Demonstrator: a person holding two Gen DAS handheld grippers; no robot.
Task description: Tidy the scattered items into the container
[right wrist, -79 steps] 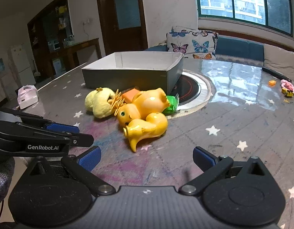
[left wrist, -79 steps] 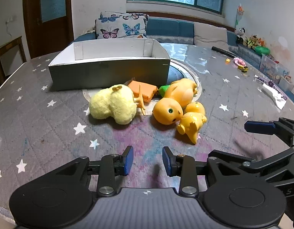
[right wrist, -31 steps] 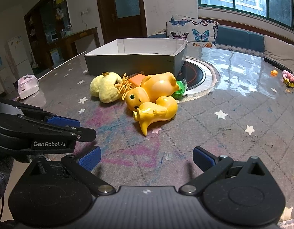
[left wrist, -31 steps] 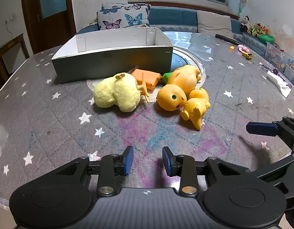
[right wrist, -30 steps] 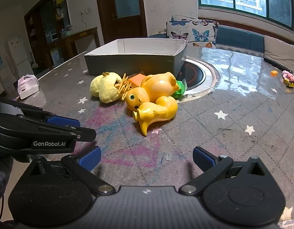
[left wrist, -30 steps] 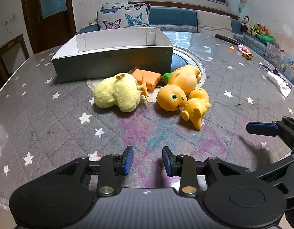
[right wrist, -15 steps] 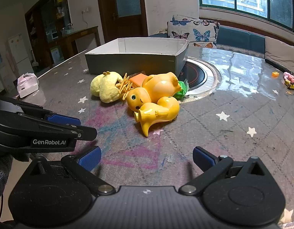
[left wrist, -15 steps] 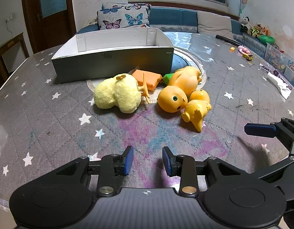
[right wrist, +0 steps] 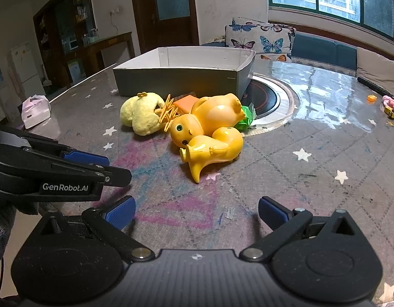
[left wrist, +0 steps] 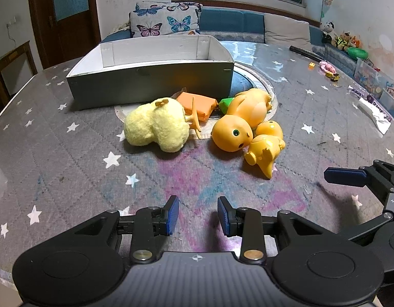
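Observation:
A grey open box (left wrist: pixel 150 81) with a white inside stands at the table's far side; it also shows in the right wrist view (right wrist: pixel 181 79). In front of it lie a yellow plush chick (left wrist: pixel 156 125), an orange block (left wrist: pixel 197 102), a green piece (left wrist: pixel 226 103), a big orange duck (left wrist: pixel 245 117) and a small yellow duck (left wrist: pixel 266 148). My left gripper (left wrist: pixel 198 215) is partly open with a narrow gap, empty, short of the toys. My right gripper (right wrist: pixel 194 208) is wide open, empty, facing the small duck (right wrist: pixel 212 151).
A round black hob (right wrist: pixel 268 97) is set in the table right of the box. Small toys (left wrist: pixel 327 69) and a white packet (left wrist: pixel 376 115) lie at the far right. A pink bag (right wrist: pixel 34 110) sits on the left edge.
Both grippers have edged slightly closer to the toys. The jaws keep the same gaps and nothing was picked up.

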